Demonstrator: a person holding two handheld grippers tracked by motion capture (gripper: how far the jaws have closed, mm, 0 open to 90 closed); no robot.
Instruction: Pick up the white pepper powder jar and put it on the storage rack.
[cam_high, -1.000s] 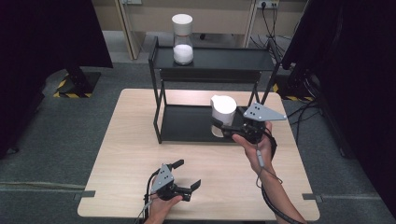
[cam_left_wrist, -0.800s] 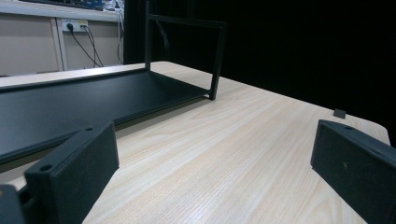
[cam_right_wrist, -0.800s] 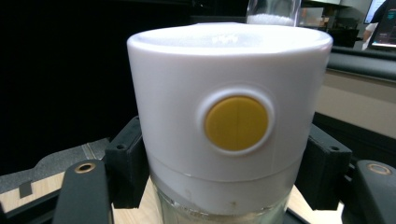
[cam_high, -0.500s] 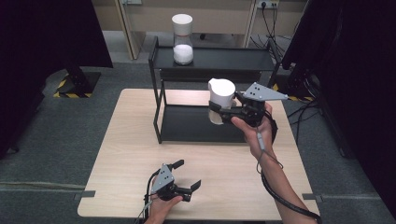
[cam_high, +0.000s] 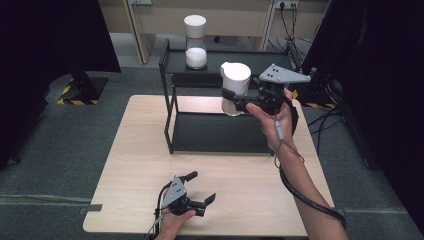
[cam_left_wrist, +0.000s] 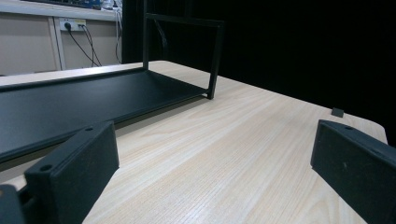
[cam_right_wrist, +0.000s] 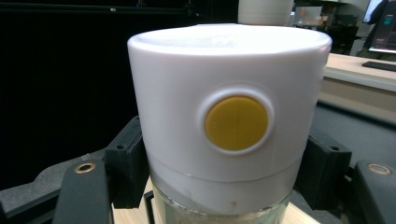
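**Jar held up beside the rack's top shelf**

High view: the right gripper (cam_high: 235, 100) is clamped on a white-lidded jar (cam_high: 234, 88), in the air by the right end of the black rack (cam_high: 172, 107). The left gripper (cam_high: 200, 190), jaws apart, rests near the table's (cam_high: 135, 165) front edge.

Left gripper view: wide-apart jaws over bare wood.

Right gripper view: the jaws pinch the jar below its lid (cam_right_wrist: 224, 102).

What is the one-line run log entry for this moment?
right tool: shut on white-lidded glass jar | left tool: open, on wooden table

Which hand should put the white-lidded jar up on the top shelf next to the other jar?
Right. The right tool already grips the white-lidded jar, raised beside the top shelf where the other jar stands. The left tool sits open and empty, low on the table.
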